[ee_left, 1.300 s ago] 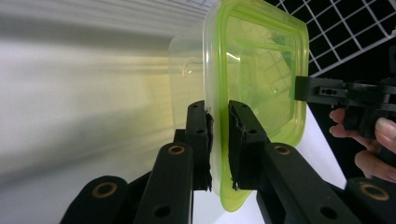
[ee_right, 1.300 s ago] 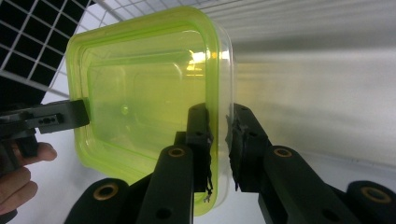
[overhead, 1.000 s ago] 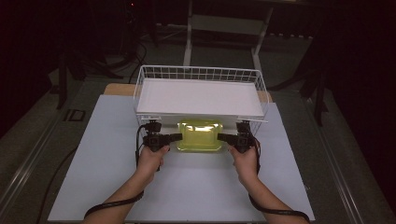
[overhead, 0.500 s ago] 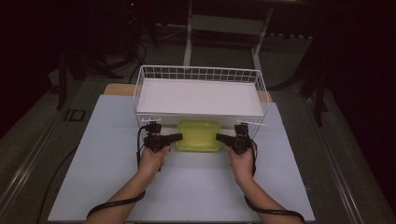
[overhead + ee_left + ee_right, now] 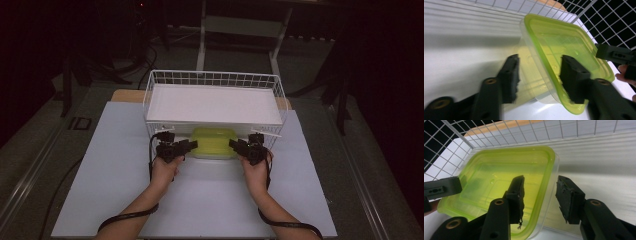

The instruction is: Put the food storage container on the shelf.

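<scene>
A clear plastic container with a yellow-green lid (image 5: 213, 142) sits on the white table just in front of the wire basket (image 5: 215, 79). My left gripper (image 5: 192, 145) is at its left end and my right gripper (image 5: 233, 144) at its right end, both pointing inward. In the left gripper view the container (image 5: 564, 62) has its rim between the spread jaws of the left gripper (image 5: 539, 77), one jaw over the lid, one beside the wall. The right gripper (image 5: 540, 197) straddles the container (image 5: 496, 177) the same way. Both look open.
The white wire basket holds a flat white board (image 5: 215, 104) and stands right behind the container. The white table top (image 5: 210, 200) stretches toward the person. Dark floor and stand legs (image 5: 202, 35) surround the table. Cables (image 5: 125, 217) trail from both grippers.
Both grippers have slid a little inward over the ends of the container. The container has stayed in front of the basket and looks less bright than before.
</scene>
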{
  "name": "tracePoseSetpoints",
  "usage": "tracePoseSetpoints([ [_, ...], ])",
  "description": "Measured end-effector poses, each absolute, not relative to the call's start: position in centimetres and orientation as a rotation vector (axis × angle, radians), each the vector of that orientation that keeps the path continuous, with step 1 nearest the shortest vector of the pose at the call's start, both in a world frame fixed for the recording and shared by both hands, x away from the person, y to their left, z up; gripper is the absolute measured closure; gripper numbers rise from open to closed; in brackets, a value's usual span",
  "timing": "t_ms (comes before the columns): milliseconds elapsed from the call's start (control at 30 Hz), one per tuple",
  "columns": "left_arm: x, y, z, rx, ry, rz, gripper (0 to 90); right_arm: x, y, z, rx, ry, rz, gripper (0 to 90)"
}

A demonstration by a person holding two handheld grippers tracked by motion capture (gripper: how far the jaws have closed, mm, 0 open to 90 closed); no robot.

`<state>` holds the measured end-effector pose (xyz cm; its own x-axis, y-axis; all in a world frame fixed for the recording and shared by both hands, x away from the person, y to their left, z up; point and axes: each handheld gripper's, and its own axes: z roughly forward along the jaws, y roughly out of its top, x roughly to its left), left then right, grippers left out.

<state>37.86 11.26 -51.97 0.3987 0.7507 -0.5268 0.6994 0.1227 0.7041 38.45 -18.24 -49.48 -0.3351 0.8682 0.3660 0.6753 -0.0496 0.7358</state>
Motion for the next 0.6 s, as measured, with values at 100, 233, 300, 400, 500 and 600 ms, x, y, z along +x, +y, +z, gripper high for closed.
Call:
tracePoseSetpoints([
  [100,37.6,11.3,-52.0,1.602,1.298,0.063,39.1,38.1,-18.2,-49.2,1.629,2.004,1.336,52.0],
  [233,36.9,11.6,-51.6,1.591,1.245,0.119,27.5,37.0,-18.3,-48.4,1.582,2.009,1.332,51.7],
  [300,36.4,11.6,-51.2,1.626,1.217,0.161,24.2,36.8,-18.3,-48.2,1.576,2.013,1.331,51.7],
  [400,35.6,11.6,-50.8,1.644,1.201,0.197,17.4,36.0,-18.4,-47.7,1.556,2.024,1.345,52.0],
  [500,34.9,11.8,-50.5,1.661,1.163,0.192,14.8,35.1,-18.3,-47.2,1.529,2.044,1.354,52.5],
  [600,34.0,12.2,-50.0,1.668,1.146,0.216,14.1,34.5,-18.1,-46.8,1.516,2.060,1.373,54.2],
])
